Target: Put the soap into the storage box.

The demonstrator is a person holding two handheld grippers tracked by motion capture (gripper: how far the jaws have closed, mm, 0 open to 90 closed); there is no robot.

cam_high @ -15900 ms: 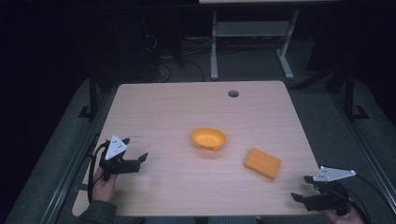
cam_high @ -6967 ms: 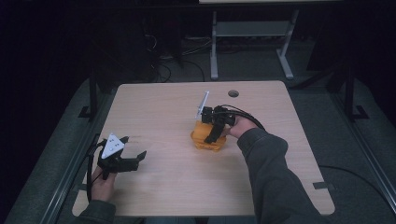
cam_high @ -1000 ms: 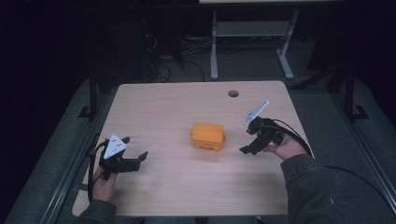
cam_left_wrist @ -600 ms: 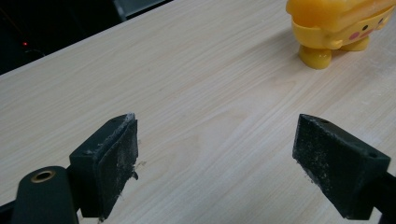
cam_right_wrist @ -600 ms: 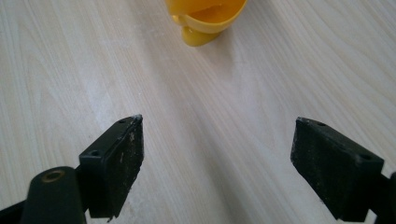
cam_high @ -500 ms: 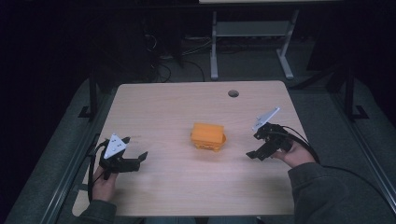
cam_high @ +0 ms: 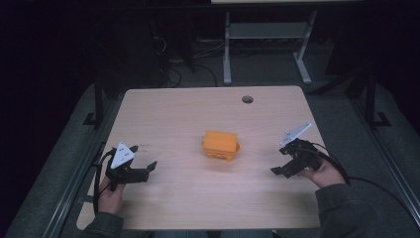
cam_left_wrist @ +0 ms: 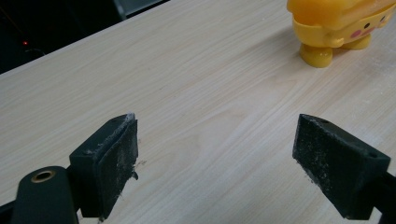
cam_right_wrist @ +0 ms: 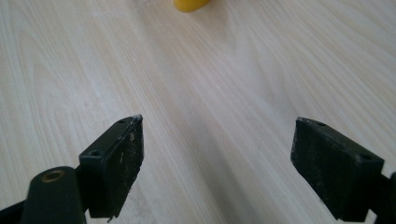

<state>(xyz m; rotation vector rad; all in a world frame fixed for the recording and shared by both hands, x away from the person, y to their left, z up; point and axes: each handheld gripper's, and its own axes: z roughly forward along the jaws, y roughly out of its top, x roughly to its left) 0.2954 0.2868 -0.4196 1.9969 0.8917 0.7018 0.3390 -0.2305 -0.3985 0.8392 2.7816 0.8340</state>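
An orange sponge [cam_high: 221, 141] lies on top of the orange bowl [cam_high: 222, 153] at the middle of the wooden table [cam_high: 198, 114]. The bowl [cam_left_wrist: 337, 25] is a yellow-orange toy-like dish with small feet and a painted face; a bit of it [cam_right_wrist: 191, 3] shows at the top edge of the right gripper view. My left gripper [cam_high: 148, 168] rests open near the table's front left, pointing toward the bowl. Right of the bowl my right gripper [cam_high: 278, 170] stands open, nothing between its pads [cam_right_wrist: 119, 158]. Both are clear of the bowl.
A round cable hole [cam_high: 247, 99] sits near the table's far edge. Dark floor, cables and a white desk frame [cam_high: 267, 34] lie beyond the table. Bare wood surrounds the bowl on all sides.
The right gripper picked up the sponge from the right, set it on the bowl, let go, and has drawn back to the right and toward the front. The left gripper has stayed put.
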